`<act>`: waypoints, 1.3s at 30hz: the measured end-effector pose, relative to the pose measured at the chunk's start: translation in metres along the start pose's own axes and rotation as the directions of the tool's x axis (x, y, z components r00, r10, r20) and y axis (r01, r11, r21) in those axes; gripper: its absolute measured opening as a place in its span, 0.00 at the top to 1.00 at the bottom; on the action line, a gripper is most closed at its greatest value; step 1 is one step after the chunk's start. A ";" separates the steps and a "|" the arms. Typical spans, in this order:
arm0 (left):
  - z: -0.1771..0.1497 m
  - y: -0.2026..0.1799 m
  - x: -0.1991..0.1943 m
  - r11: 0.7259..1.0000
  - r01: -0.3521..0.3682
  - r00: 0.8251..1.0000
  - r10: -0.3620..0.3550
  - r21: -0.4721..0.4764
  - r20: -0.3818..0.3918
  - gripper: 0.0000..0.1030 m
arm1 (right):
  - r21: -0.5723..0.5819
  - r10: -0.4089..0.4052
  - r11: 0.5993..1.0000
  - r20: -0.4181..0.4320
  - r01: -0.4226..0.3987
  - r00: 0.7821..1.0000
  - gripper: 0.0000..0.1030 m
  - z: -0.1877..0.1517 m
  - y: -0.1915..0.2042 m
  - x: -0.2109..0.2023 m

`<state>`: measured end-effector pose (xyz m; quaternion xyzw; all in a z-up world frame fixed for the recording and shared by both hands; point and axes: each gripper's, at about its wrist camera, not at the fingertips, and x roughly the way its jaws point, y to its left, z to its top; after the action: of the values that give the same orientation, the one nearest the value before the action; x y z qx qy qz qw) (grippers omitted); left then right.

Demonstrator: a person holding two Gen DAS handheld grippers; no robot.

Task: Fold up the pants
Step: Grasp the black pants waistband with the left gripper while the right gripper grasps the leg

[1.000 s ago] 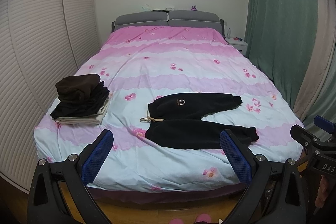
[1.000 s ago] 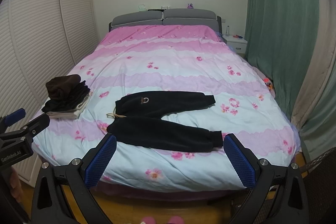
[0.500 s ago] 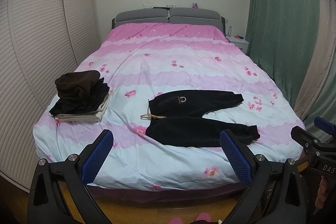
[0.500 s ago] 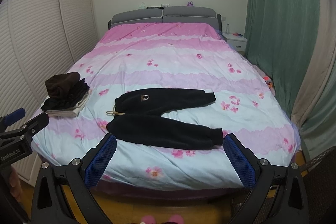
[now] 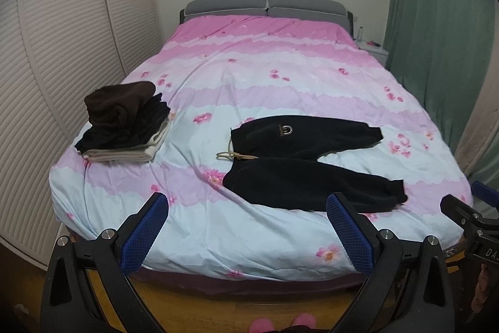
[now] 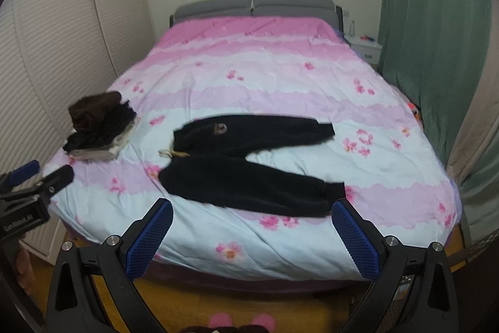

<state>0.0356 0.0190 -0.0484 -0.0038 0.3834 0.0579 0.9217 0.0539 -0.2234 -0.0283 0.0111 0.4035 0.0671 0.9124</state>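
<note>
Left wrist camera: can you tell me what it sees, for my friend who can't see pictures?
Black pants with a tan drawstring lie spread flat, unfolded, near the foot of a bed with a pink and pale blue flowered cover. To their left sits a stack of folded clothes. The open left gripper hovers before the bed, empty.

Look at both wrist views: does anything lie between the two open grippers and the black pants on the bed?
Nothing visible does. Only bare bedspread lies between the left gripper, the right gripper and the black pants. The folded stack of clothes sits apart, off to the left.
</note>
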 end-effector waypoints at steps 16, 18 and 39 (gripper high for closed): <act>0.008 0.038 0.192 0.976 0.125 0.941 -0.174 -0.178 -0.291 0.37 | 0.186 -0.017 0.980 -0.304 0.077 0.952 0.01 -0.025 -0.037 0.176; 0.007 0.041 0.213 0.976 0.140 0.930 -0.188 -0.169 -0.316 0.44 | 0.199 -0.037 0.974 -0.340 0.110 0.940 0.01 -0.025 -0.038 0.193; -0.026 0.057 0.378 0.937 0.077 0.763 -0.276 -0.342 -0.584 0.57 | 0.432 0.103 0.887 -0.526 0.161 0.844 0.34 -0.057 -0.062 0.334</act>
<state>0.2754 0.1139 -0.3323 -0.1977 0.6511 0.0225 0.7325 0.2411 -0.2424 -0.3170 0.2014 0.6459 -0.0444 0.7350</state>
